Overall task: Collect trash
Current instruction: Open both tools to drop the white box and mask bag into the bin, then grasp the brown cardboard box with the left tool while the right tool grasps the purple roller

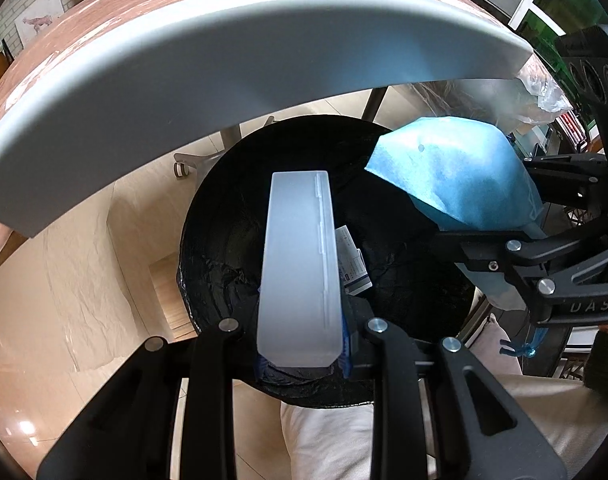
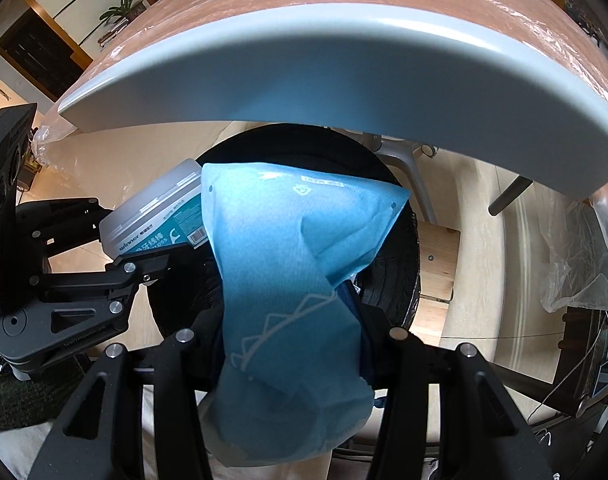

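two items over the bin (image 1: 232, 240): frosted box (image 1: 298, 264), crumpled blue mask (image 2: 288, 280).

Desk (image 1: 232, 36) edge overhangs the far side of the black-lined bin (image 1: 208, 240), so only the near part of the bin mouth is open from above. That opening is crowded: left gripper (image 1: 300, 360) holds a frosted plastic box (image 1: 298, 264) over the middle, and right gripper (image 2: 292, 360) holds a blue cloth bag (image 2: 288, 248) hanging just beside it, little gap between box and bag. Bare floor (image 1: 76, 264) left of the bin is free; desk legs (image 2: 404, 160) stand behind the bin, and loose clear plastic (image 2: 584, 272) hangs off the desk corner on the right.
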A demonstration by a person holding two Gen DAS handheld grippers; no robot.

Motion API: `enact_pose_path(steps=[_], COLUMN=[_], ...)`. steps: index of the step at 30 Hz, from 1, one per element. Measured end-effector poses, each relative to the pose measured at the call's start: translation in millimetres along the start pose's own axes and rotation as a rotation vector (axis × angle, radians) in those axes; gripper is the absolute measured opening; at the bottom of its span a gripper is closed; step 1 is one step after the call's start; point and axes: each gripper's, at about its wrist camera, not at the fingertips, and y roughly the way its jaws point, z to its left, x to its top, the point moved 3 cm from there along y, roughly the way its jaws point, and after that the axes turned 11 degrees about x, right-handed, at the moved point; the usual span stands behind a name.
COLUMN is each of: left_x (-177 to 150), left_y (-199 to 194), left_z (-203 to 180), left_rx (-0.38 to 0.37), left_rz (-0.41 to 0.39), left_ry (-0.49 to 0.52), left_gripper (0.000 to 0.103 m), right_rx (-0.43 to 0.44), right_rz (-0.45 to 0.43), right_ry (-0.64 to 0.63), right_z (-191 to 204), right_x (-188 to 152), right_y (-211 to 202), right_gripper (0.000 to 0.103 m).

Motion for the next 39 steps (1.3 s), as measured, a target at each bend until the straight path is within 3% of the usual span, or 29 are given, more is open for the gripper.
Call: enact_pose_path(steps=[9, 11, 12, 13, 15, 28, 32, 35, 36, 38, 39], left_x=[4.9, 6.5, 7.1, 7.7, 8.2, -3.6, -8.9, -6.5, -3.9, 11.2, 19.0], left_y=[-4.9, -6.2, -9.2, -11.6, -15.5, -24.4, -55.8, -96.1, -104.0, -133.5, -143.0], left_z=[-3.6, -3.2, -2.5, -2.6, -2.8, 10.3, 12.1, 14.9, 16.5, 28.5, 35.0], left_rx=[0.000, 0.009, 0.006, 0.007, 0.012, 0.012, -0.041, -0.075, -0.078, -0.064, -0.053], left_rz=[-0.008, -0.016, -0.025, -0.035, -0.046, -0.029, -0.077, -0.164, -0.185, -0.286, -0.327], left_ry=[0.001, 0.006, 0.005, 0.003, 0.000, -0.024, -0.020, 0.010, 0.010, -0.017, -0.040], left_gripper=[0.029, 0.043, 0.062, 0.070, 0.070, 0.072, 0.072, 0.073, 0.079, 0.091, 0.097], right_rx=[0.004, 0.007, 0.011, 0.020, 0.034, 0.008, 0.042, 0.044, 0.025, -0.045, -0.084], right_rz=[0.002, -0.001, -0.003, -0.004, -0.015, -0.045, -0.126, -0.223, -0.268, -0.377, -0.460], right_ry=[0.006, 0.022, 0.027, 0.036, 0.054, 0.060, 0.013, -0.039, -0.068, -0.125, -0.164], right_z=[0.4, -1.5, -1.7, -2.6, -3.8, -11.1, 5.9, 21.5, 27.3, 37.7, 43.8], right_x=[1.9, 1.6, 1.8, 1.4, -0.2, -13.5, -16.5, -13.5, -9.5, 1.2, 8.7], right_y=[-0.3, -0.6, -0.7, -0.8, -3.1, -33.6, -73.6, -111.2, -125.3, -150.1, -165.1], right_gripper=[0.049, 0.051, 0.057, 0.066, 0.075, 0.075, 0.075, 0.076, 0.080, 0.100, 0.099])
